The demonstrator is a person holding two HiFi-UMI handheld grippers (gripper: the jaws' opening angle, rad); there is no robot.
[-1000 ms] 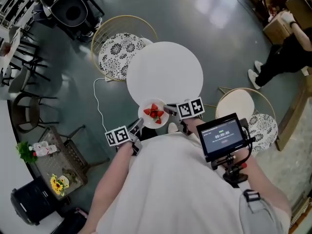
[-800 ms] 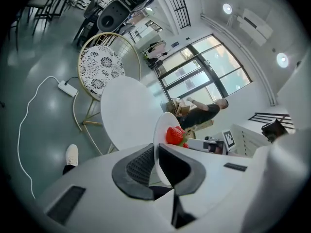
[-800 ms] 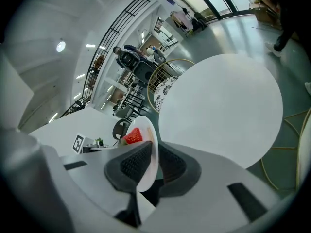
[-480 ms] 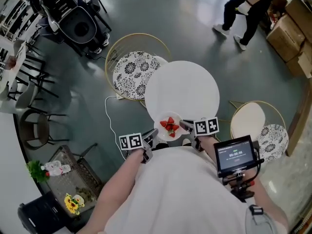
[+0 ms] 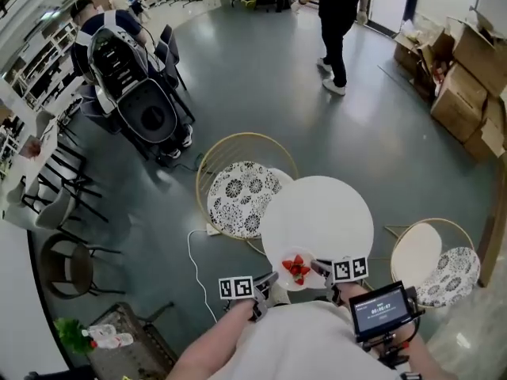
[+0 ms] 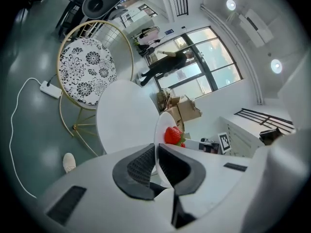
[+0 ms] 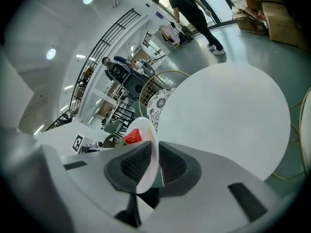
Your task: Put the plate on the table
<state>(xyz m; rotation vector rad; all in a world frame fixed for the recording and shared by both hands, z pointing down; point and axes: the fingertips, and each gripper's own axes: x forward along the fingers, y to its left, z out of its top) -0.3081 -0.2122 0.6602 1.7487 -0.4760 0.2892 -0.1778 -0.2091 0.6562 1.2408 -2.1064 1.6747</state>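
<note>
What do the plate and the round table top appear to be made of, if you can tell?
The plate seems to be glazed white ceramic or melamine: its thin rim looks smooth, with a faint sheen. The table top is matte white, evenly coloured with no grain or glare, so it may be painted or laminated board. What lies underneath cannot be told.

Left tongs [image 5: 269, 279] and right tongs [image 5: 320, 267] near the torso, each tight on one side of the plate [image 5: 283, 275].

This is looking like a café-style hall: a round table [image 5: 325, 212] and wire chairs [image 5: 238, 192] are standing on shiny floor [image 5: 261, 85], cardboard boxes [image 5: 463, 85] sitting aside.
</note>
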